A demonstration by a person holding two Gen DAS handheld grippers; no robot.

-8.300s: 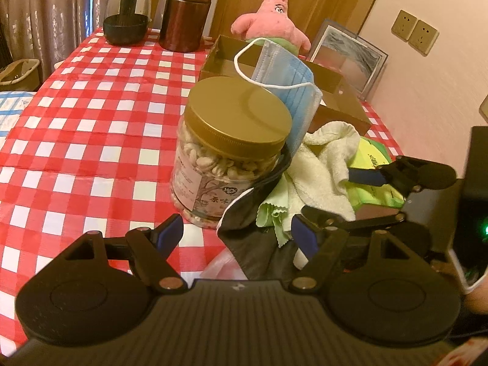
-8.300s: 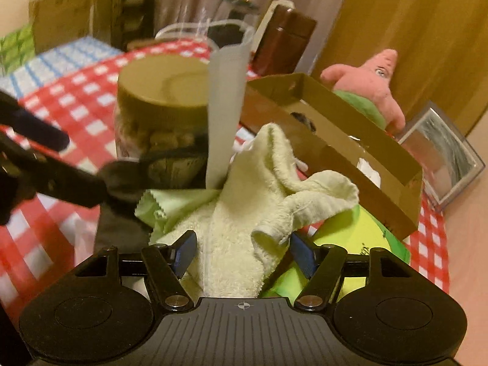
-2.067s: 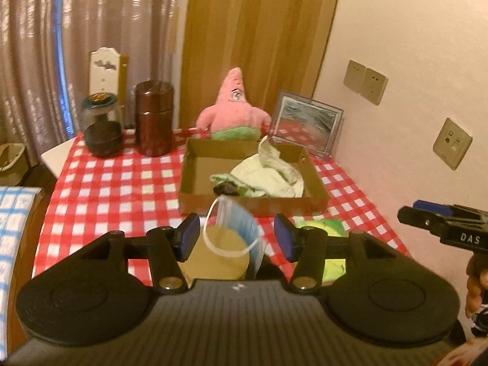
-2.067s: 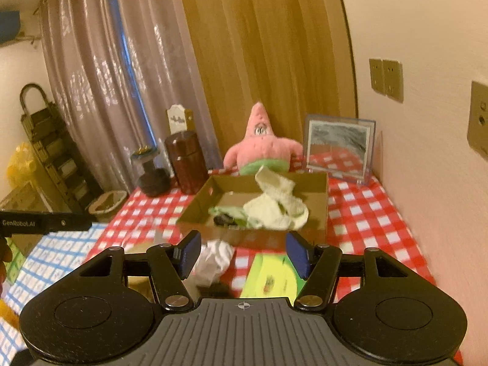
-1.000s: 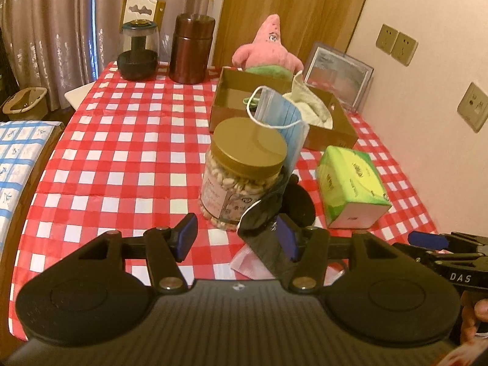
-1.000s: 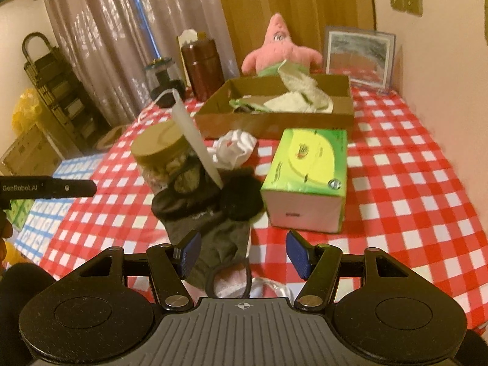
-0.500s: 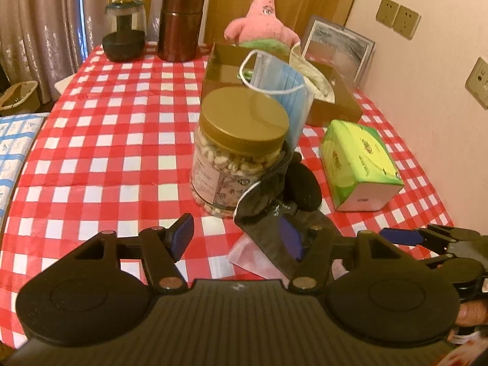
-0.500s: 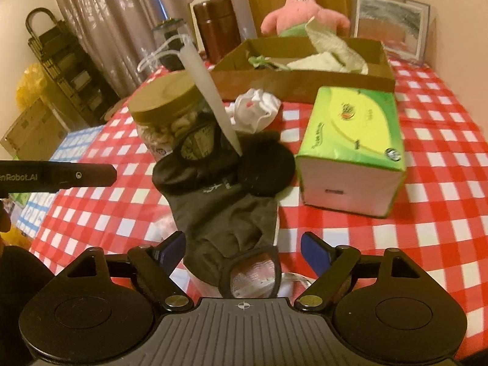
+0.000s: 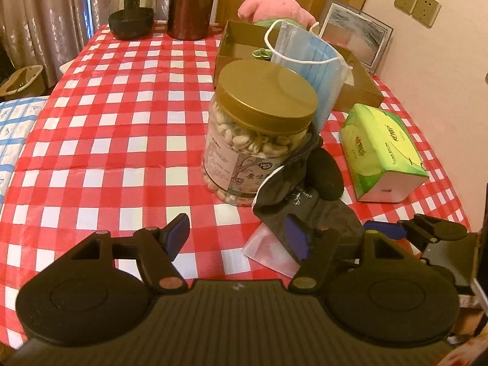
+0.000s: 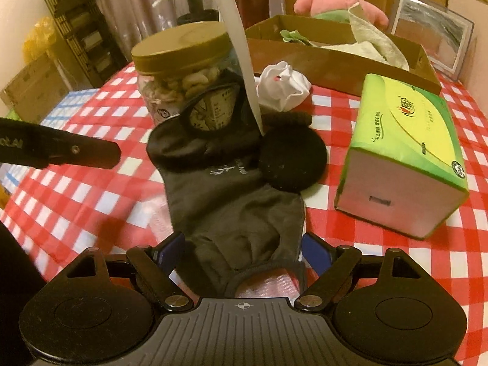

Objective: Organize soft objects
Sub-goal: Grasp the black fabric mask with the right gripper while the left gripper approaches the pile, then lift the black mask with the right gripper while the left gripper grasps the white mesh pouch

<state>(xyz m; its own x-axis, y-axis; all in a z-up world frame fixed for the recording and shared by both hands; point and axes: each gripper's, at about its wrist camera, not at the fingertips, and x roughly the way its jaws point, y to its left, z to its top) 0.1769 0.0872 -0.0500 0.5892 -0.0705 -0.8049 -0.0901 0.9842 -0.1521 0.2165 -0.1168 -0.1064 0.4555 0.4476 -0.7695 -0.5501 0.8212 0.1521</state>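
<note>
A dark grey face mask (image 10: 238, 210) lies on the checked tablecloth (image 9: 122, 140), its far end against a nut jar (image 9: 262, 122). My right gripper (image 10: 244, 250) is open and low, its pads either side of the mask's near end without pressing it. My left gripper (image 9: 236, 238) hovers to the mask's left (image 9: 305, 201), jaws opening, with only tablecloth and a clear packet's corner between them. A blue surgical mask (image 9: 314, 61) leans on the jar. The cardboard box (image 10: 335, 58) behind holds a pale towel (image 10: 372, 45).
A green tissue pack (image 10: 405, 152) lies right of the mask, a black round pad (image 10: 292, 158) and a crumpled white cloth (image 10: 282, 85) beside it. A pink plush star (image 9: 277, 3), a picture frame (image 9: 357, 33) and two canisters (image 9: 192, 3) stand at the back.
Both grippers have dropped toward the table and closed in on the dark mask. The jaws of both have spread wider, and the right ones now straddle the mask's near end.
</note>
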